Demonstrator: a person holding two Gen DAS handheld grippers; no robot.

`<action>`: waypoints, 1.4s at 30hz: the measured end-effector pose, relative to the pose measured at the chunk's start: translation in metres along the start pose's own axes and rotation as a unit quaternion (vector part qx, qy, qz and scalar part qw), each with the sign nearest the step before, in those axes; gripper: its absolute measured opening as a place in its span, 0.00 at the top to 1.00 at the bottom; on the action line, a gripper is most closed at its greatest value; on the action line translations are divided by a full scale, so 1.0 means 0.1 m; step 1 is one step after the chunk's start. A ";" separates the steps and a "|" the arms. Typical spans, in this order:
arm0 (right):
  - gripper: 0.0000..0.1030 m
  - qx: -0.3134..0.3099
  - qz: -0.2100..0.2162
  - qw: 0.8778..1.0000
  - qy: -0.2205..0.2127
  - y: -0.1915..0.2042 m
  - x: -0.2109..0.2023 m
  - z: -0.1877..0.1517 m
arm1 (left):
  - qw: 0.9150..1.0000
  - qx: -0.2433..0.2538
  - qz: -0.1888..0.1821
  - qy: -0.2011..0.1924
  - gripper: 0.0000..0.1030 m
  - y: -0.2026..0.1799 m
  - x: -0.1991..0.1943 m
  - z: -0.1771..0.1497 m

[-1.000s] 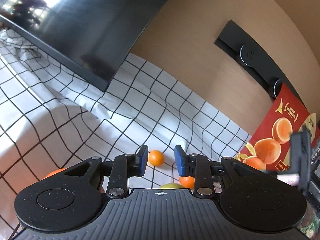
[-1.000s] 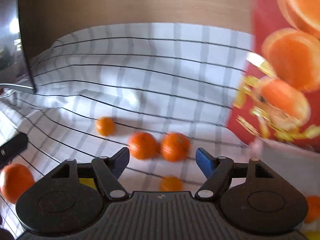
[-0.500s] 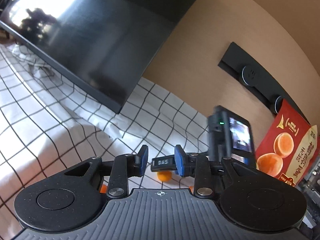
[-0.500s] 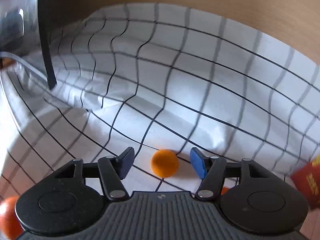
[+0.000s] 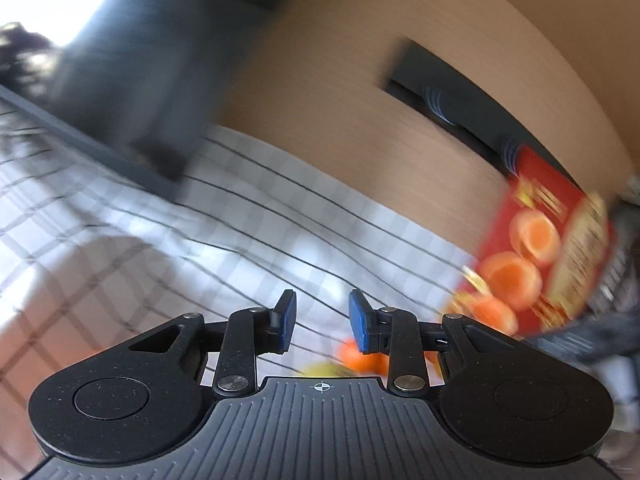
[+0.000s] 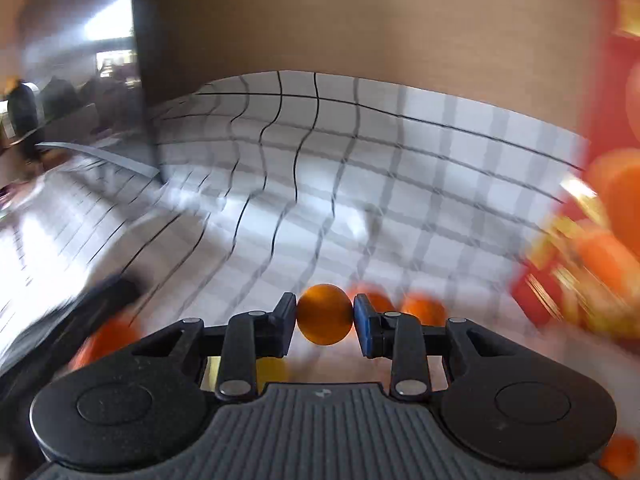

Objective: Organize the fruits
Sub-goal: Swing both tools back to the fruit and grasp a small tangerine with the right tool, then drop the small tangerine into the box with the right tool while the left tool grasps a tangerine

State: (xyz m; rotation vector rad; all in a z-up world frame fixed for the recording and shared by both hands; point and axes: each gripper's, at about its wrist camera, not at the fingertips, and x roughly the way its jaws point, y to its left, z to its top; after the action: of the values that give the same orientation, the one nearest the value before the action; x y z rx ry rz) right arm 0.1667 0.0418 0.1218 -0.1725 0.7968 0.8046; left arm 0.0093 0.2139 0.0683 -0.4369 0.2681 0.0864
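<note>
Pick-up step. Right claw (image 6: 325, 316) clamped on a small orange (image 6: 325, 314), lower centre of frame, above the checked cloth (image 6: 320, 160). Left claw (image 5: 322, 320) apart, empty. Next: probably carry it toward the red fruit box (image 6: 612, 200) at right.

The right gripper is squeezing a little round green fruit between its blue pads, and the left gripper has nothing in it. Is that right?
Not quite. The little round fruit between the blue pads of the right gripper is orange, not green, as the right wrist view shows. The rest holds: the left gripper has nothing in it, as the left wrist view shows.
</note>
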 end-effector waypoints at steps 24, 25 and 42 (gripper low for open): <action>0.68 -0.002 -0.074 0.995 -0.067 -1.02 -1.35 -2.57 | 0.944 0.217 0.114 0.222 0.65 -0.89 1.78 -0.13; 0.63 -0.004 -0.075 0.995 -0.069 -1.01 -1.32 -2.57 | 0.942 0.218 0.124 0.224 0.64 -0.88 1.82 -0.11; 0.30 0.025 -0.083 0.995 -0.054 -1.06 -1.20 -2.61 | 0.946 0.191 0.150 0.217 0.57 -0.67 1.96 -0.10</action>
State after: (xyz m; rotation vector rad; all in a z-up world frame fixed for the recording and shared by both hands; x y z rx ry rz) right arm 0.0407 -0.2121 0.0059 -0.1464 0.6901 0.6308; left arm 0.2043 0.1544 0.0328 -0.0194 0.7711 0.2322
